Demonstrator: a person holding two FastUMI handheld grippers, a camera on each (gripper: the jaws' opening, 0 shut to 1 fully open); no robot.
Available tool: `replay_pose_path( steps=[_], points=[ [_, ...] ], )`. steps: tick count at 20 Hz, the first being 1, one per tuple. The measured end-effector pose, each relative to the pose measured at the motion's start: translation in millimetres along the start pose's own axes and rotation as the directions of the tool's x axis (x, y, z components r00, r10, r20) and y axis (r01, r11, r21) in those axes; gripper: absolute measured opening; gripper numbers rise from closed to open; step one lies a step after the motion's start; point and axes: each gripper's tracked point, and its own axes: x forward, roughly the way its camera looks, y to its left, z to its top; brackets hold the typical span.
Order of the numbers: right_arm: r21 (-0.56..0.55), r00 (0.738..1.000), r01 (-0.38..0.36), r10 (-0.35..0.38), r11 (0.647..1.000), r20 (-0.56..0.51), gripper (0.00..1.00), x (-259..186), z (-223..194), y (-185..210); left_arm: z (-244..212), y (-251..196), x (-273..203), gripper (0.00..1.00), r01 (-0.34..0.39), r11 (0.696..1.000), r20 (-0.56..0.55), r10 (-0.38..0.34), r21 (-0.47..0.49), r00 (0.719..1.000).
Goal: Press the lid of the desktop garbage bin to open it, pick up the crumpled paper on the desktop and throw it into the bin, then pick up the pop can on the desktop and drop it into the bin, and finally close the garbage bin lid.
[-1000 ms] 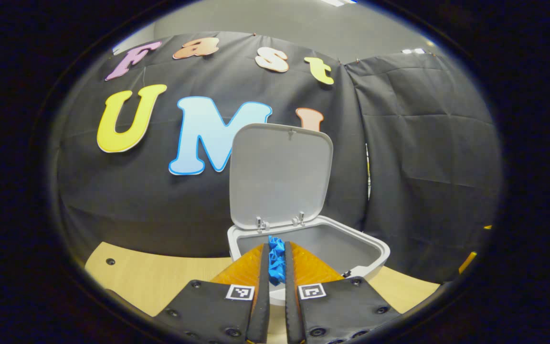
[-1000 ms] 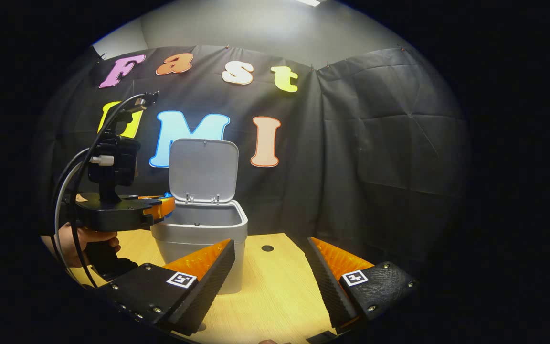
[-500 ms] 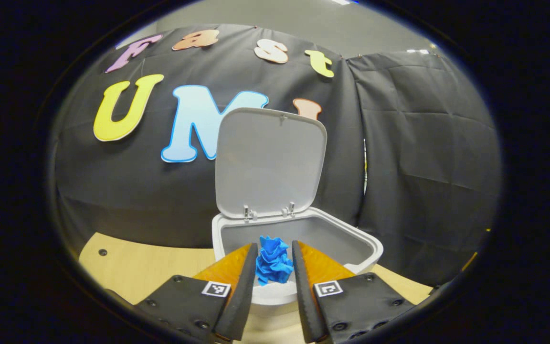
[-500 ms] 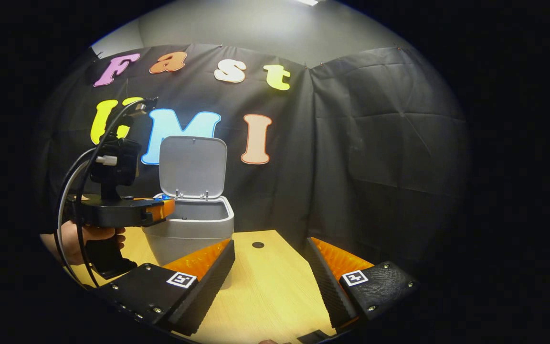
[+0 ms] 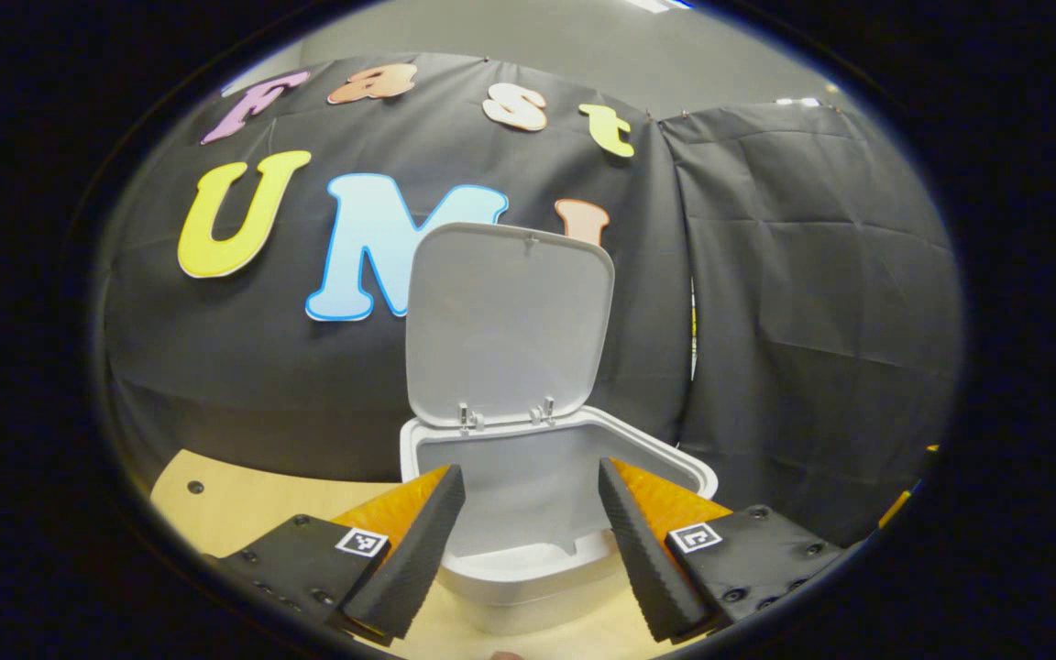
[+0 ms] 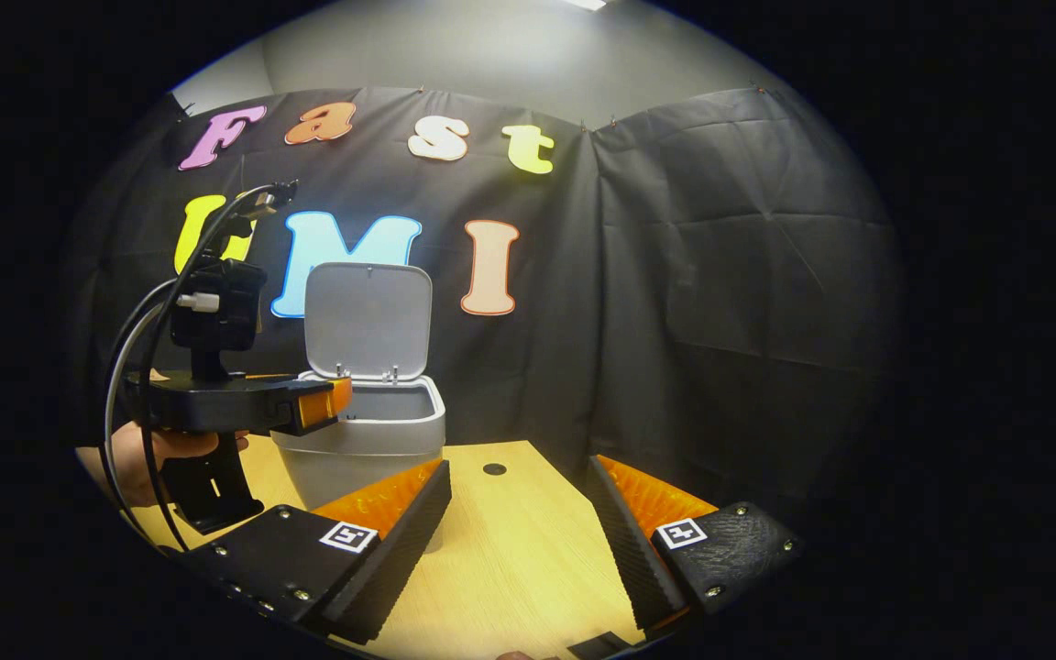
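left gripper (image 5: 528, 513) is hovering spread apart over the open bin (image 5: 684, 467), upright lid (image 5: 505, 321) blocking behind; right gripper (image 6: 514, 522) is gaping above bare table (image 6: 510, 568).

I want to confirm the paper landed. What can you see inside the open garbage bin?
In the left gripper view, the garbage bin shows bare pale inner walls below its raised lid. The bottom is hidden by the front rim, so no paper is visible. The left gripper hangs open above it.
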Motion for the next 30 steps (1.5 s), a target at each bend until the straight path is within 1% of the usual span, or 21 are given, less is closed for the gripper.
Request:
replay_pose_path(
  steps=[5,9,12,13,14,15,19,23,24,25,30],
  points=[
    [0.007,0.999,-0.045,0.045,0.999,0.011,0.95,1.7,1.6,14.6,15.6,7.9,-22.2,0.95,-0.010,1.000,0.056,0.010,0.012,0.998],
    [-0.003,0.994,-0.106,0.106,0.994,0.019,0.95,-1.0,2.4,33.0,23.5,19.5,-50.9,0.96,-0.031,0.999,0.097,0.029,0.015,0.995],
    [-0.008,0.988,-0.153,0.153,0.988,0.015,0.95,-3.4,0.7,47.8,20.8,33.3,-71.8,0.96,-0.060,0.998,0.103,0.058,0.015,0.993],
    [-0.010,0.986,-0.164,0.164,0.986,0.013,1.00,-3.6,0.4,52.2,20.9,39.1,-79.3,0.96,-0.072,0.997,0.102,0.071,0.011,0.992],
    [-0.010,0.984,-0.179,0.179,0.984,0.014,1.00,-5.0,-0.2,57.1,19.0,45.0,-86.2,0.95,-0.087,0.996,0.100,0.085,0.009,0.991],
    [-0.011,0.980,-0.196,0.196,0.980,0.014,0.95,-6.7,0.5,62.9,17.5,50.7,-94.1,0.95,-0.103,0.995,0.099,0.102,0.008,0.990],
    [-0.019,0.969,-0.248,0.248,0.969,0.001,0.95,-9.2,-6.0,78.8,14.6,74.2,-122.8,0.96,-0.162,0.987,0.100,0.161,-0.001,0.982],
    [-0.029,0.949,-0.314,0.313,0.949,-0.028,0.95,-10.8,-17.3,100.7,7.3,94.3,-150.6,0.95,-0.215,0.977,0.096,0.215,-0.008,0.972],
    [-0.031,0.943,-0.332,0.331,0.943,-0.035,1.00,-11.3,-20.5,106.4,5.8,98.2,-157.5,0.96,-0.225,0.974,0.096,0.225,-0.010,0.970],
    [-0.035,0.936,-0.351,0.350,0.936,-0.046,0.95,-11.6,-24.6,113.4,3.4,101.9,-163.4,0.96,-0.237,0.971,0.092,0.237,-0.011,0.967],
    [-0.044,0.890,-0.444,0.434,0.895,-0.137,0.95,-14.1,-55.5,143.3,-3.1,117.2,-191.6,0.96,-0.279,0.960,0.085,0.280,-0.018,0.956]
  ],
)
